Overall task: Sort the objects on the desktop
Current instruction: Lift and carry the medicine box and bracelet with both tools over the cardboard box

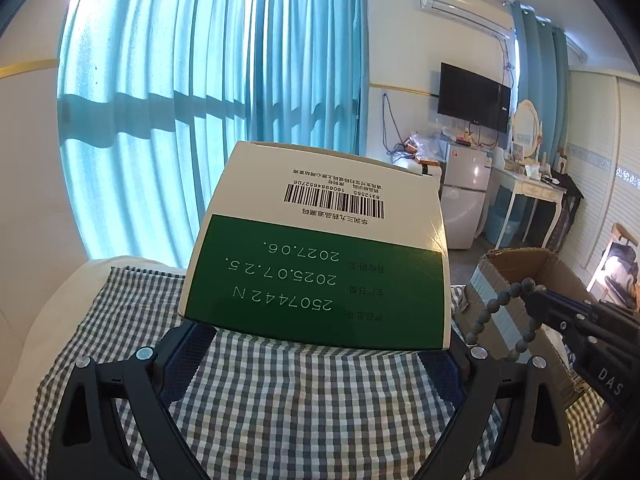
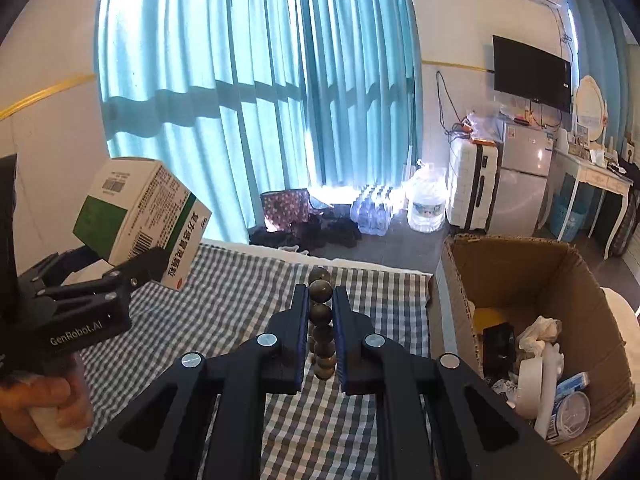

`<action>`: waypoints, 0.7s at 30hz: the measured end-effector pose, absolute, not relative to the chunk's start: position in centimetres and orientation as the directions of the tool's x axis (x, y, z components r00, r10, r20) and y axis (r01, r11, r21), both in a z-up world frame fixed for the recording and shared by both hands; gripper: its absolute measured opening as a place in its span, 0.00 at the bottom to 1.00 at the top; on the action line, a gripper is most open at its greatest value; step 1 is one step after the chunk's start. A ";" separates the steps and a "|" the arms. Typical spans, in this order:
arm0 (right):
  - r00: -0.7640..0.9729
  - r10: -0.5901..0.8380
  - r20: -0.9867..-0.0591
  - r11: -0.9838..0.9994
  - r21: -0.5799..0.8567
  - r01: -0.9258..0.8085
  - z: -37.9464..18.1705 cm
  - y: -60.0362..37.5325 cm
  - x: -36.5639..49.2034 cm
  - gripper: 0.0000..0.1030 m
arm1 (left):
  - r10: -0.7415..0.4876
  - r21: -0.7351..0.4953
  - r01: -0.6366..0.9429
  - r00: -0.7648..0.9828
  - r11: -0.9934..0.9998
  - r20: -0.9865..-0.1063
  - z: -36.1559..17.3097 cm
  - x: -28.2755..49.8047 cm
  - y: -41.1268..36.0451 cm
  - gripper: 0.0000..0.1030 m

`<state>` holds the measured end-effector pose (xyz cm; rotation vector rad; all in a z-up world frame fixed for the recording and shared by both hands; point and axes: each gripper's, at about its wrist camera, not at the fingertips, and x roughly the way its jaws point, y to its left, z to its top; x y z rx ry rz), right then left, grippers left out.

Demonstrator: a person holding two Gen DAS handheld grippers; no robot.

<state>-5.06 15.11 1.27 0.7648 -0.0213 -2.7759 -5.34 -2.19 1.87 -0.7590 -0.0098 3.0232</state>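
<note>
The left tongs [image 2: 132, 264] clamp the green-and-white medicine box [image 2: 140, 216] by its lower end and hold it clear above the checked cloth [image 2: 248, 280], probably so it can travel to the container. The right tongs [image 2: 320, 304] are nearly closed on a bead bracelet [image 2: 322, 320], hanging edge-on between the pads. To the right, the open cardboard box [image 2: 520, 264] already holds sorted items.

A: Where's the medicine box [image 2: 140, 216]?
B: Clamped in the left gripper [image 2: 132, 268], at nine o'clock from the right gripper [image 2: 321, 312], above the checked cloth [image 2: 240, 296].
A: And the bead bracelet [image 2: 322, 320]?
B: Between the right gripper's fingers. The cardboard box [image 2: 520, 264] stands at three o'clock, just beside the cloth, with odds and ends inside.
</note>
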 end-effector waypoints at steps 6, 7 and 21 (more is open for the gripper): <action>-0.847 -0.252 -0.468 -0.966 0.076 0.245 2.9 16.0 -3.4 0.11 | 0.022 -0.003 -0.023 -0.892 -1.000 -0.451 3.6 -4.2 -1.1 0.93; -0.851 -0.253 -0.460 -0.966 0.081 0.244 3.2 16.2 -3.3 0.11 | 0.023 0.001 -0.027 -0.895 -1.000 -0.446 4.0 -4.1 -0.7 0.93; -0.898 -0.191 -0.396 -0.981 0.093 0.167 6.8 20.8 -0.8 0.11 | 0.077 0.003 -0.086 -0.909 -0.996 -0.409 7.3 -3.1 4.9 0.93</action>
